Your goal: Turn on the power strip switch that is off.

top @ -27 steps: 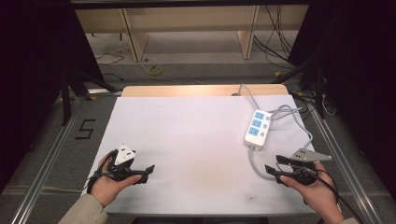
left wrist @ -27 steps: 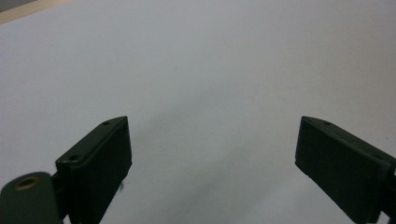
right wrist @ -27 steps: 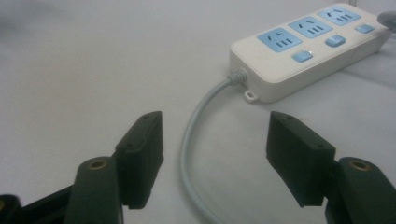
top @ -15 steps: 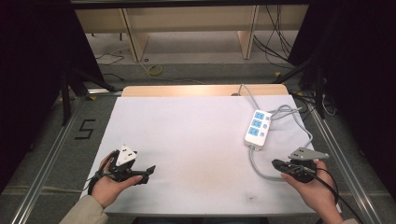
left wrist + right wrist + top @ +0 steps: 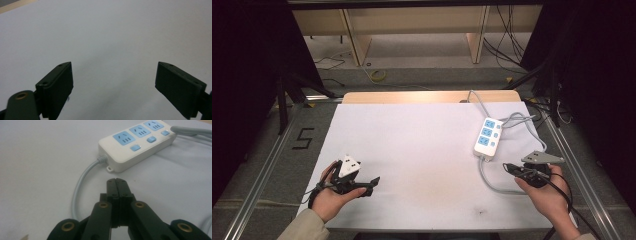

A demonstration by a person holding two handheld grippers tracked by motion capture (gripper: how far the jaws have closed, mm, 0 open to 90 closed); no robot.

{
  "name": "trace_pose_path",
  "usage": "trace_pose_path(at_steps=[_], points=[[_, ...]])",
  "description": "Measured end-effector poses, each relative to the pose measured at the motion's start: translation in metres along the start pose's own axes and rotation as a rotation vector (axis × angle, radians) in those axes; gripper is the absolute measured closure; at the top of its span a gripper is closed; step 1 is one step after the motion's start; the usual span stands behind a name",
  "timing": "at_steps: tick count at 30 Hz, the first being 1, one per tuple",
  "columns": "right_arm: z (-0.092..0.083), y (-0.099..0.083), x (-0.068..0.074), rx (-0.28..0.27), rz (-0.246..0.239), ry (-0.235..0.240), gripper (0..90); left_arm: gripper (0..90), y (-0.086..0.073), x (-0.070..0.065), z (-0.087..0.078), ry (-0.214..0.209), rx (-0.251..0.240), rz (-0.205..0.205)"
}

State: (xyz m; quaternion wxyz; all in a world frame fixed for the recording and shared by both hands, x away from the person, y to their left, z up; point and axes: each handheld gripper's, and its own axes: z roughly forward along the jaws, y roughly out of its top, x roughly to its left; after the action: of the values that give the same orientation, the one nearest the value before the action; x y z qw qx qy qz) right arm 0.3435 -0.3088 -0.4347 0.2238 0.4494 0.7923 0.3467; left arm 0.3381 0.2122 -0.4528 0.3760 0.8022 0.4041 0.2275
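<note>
Now that our right gripper has edged closer to the power strip, jaws pressed together and empty, while our left gripper waits spread wide, we judge switch-pressing comes next.

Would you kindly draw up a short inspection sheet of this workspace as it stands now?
Surface: white table top, a few faint marks.
Job's things: white power strip with three blue sockets, lying flat, untouched.
Clutter: nothing seen.
Grippers: left hand-held gripper open over bare table; right hand-held gripper shut, empty, pointing at the strip.
Cables: grey cord loops beside the strip.
Surroundings: wooden shelving, floor cables, dark curtains.
</note>
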Motion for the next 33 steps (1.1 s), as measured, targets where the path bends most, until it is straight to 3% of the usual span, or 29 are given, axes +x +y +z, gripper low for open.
trace_pose_path(at_steps=[33], points=[[0.016, 0.018, -0.009, 0.008, 0.012, -0.048, 90.0, 14.4, 0.0, -0.001, 0.001, -0.002, 0.004, 0.005]])
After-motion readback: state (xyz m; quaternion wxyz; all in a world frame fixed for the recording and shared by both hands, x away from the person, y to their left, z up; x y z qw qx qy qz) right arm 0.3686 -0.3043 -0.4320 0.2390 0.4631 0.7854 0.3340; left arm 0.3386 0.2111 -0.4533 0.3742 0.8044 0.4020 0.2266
